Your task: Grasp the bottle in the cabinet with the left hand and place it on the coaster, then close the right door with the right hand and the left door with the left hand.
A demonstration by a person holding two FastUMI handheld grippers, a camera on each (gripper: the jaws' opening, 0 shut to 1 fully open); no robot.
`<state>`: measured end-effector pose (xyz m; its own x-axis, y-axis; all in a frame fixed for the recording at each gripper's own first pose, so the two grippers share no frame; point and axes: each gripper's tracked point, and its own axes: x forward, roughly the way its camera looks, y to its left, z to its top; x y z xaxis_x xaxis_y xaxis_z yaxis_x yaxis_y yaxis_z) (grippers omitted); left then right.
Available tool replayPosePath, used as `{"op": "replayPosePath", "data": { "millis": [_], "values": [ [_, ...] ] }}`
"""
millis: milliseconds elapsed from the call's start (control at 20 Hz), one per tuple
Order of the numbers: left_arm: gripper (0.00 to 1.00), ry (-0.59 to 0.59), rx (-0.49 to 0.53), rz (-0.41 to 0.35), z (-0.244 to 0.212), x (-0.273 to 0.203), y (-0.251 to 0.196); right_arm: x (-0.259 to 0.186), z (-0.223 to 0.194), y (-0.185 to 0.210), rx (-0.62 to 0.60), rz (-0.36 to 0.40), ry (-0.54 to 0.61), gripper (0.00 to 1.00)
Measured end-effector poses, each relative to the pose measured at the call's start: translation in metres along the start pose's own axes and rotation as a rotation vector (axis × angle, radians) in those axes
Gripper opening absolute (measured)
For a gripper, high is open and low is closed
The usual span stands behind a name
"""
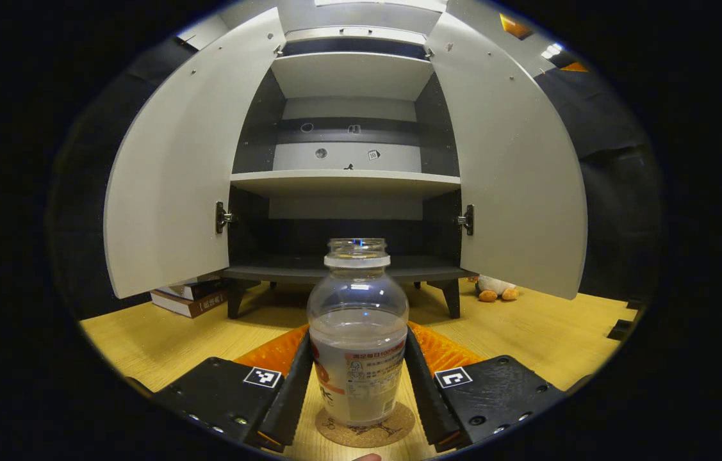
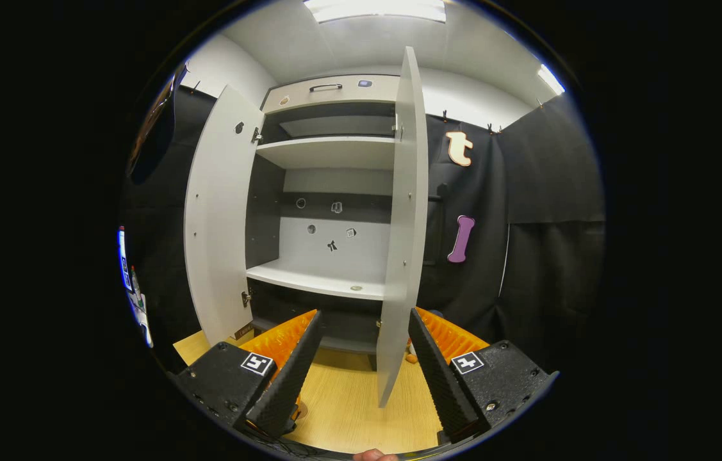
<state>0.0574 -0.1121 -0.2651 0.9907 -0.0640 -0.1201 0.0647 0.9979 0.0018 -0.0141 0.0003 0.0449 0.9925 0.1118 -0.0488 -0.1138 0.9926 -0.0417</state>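
Note:
A clear, capless bottle (image 1: 358, 333) with a printed label stands upright on a round cork coaster (image 1: 367, 432) on the wooden floor. My left gripper (image 1: 358, 334) flanks it, and both fingers touch its sides. Behind it the cabinet (image 1: 344, 182) has its left door (image 1: 168, 173) and right door (image 1: 514, 173) swung wide, and its shelves are bare. In the right gripper view my right gripper (image 2: 364, 314) is open. The right door (image 2: 402, 224) stands edge-on in line with its gap, and how far beyond the fingertips I cannot tell. The left door (image 2: 216, 224) hangs open at the left.
A stack of books (image 1: 191, 298) lies on the floor under the left door. A small plush toy (image 1: 495, 289) sits by the cabinet's right leg. Black cloth walls close in on both sides. Wooden floor stretches in front of the cabinet.

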Motion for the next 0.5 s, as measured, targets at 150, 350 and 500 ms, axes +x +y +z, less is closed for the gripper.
{"op": "replayPosePath", "data": {
  "millis": [150,350,500],
  "values": [
    [0.72,-0.025,0.001,0.000,0.0040,-0.0032,-0.0015,-0.0004,-0.0040,-0.0020,-0.002,-0.009,0.014,0.83],
    [0.82,-0.027,-0.008,-0.018,0.0078,-0.0015,-0.0039,0.0004,-0.0063,-0.0014,0.003,-0.008,0.022,0.83],
    [0.92,-0.019,-0.001,-0.035,0.0095,-0.0033,-0.0057,0.0009,-0.0083,0.0014,-0.003,0.002,0.028,0.83]
  ]
}}
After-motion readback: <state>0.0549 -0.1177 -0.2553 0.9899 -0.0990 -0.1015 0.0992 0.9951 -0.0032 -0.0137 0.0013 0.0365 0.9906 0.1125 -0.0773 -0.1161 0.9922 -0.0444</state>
